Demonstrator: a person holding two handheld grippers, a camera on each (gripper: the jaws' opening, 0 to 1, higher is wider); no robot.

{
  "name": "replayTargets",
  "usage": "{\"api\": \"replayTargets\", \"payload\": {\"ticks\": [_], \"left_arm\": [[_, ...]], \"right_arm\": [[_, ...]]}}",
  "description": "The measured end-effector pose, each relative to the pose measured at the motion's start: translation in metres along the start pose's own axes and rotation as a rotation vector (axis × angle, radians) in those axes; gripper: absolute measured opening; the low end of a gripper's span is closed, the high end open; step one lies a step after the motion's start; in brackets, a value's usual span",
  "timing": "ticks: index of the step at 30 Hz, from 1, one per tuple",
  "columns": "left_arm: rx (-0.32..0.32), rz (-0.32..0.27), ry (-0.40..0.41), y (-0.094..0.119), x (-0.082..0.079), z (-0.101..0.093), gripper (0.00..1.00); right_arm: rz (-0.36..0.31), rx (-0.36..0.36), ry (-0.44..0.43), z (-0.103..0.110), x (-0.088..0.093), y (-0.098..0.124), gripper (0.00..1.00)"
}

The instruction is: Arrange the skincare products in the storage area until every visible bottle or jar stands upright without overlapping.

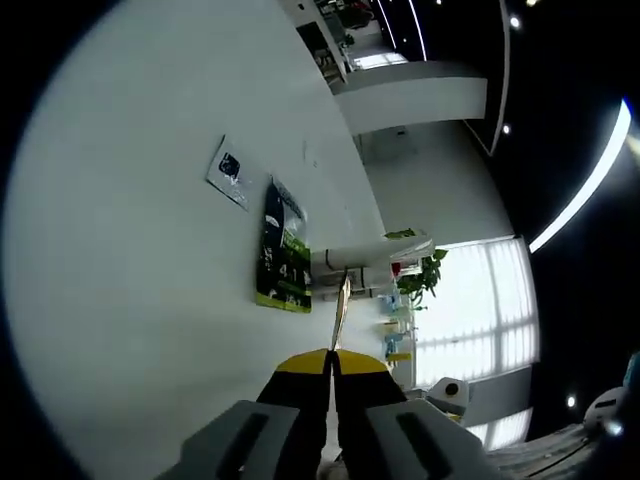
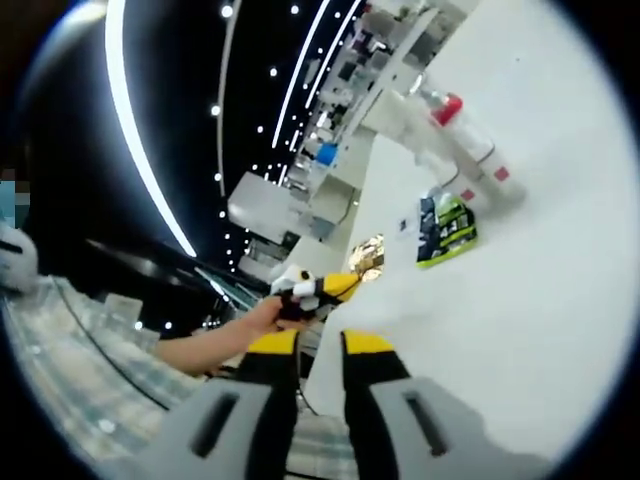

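Item: left tongs. The yellow-tipped jaws are being held pressed together, clenched, with nothing readable between them; a thin pale strip just past the tips is too blurred to be identified. They are being pointed out over a white surface.

Item: dark green-printed packet. It is lying flat on the surface just ahead of the left tongs, apart from them. A small pale sachet is lying further ahead. Beyond the packet, white tube-like products are lying on their sides; their labels are not legible.

Item: right tongs. The jaws are being held apart, released, gripping nothing.

Item: the person's hand. It is being seen just ahead-left of the right tongs, wrapped round the other gripper, its arm partly cut off.

Item: skincare bottles, white with red caps, lying toppled well ahead of the right tongs, beyond the green packet. Whether they are overlapping cannot be told.
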State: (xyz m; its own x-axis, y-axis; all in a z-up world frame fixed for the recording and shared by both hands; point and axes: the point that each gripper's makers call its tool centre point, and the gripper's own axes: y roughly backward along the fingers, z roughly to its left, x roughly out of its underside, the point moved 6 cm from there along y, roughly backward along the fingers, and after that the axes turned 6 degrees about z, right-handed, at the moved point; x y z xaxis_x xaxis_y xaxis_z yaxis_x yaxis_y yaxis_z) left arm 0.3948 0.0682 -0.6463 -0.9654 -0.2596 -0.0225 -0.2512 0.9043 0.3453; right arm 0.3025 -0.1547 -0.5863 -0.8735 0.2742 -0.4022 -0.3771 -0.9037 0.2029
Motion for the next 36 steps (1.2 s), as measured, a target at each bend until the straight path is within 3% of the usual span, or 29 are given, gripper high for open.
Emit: {"api": "replayTargets", "payload": {"ticks": [9,23,36], "left_arm": [[-0.035,0.002,-0.011,0.002,-0.024,0.01,0.01],[-0.088,-0.002,-0.007,-0.002,-0.048,0.026,0.01],[-0.14,0.016,0.027,-0.011,-0.057,0.039,0.01]], "right_arm": [[-0.009,0.029,-0.007,-0.006,-0.002,0.002,0.16],[0.011,0.039,-0.026,-0.013,-0.002,-0.004,0.16],[0.002,0.056,-0.051,-0.018,-0.005,-0.001,0.16]]}}
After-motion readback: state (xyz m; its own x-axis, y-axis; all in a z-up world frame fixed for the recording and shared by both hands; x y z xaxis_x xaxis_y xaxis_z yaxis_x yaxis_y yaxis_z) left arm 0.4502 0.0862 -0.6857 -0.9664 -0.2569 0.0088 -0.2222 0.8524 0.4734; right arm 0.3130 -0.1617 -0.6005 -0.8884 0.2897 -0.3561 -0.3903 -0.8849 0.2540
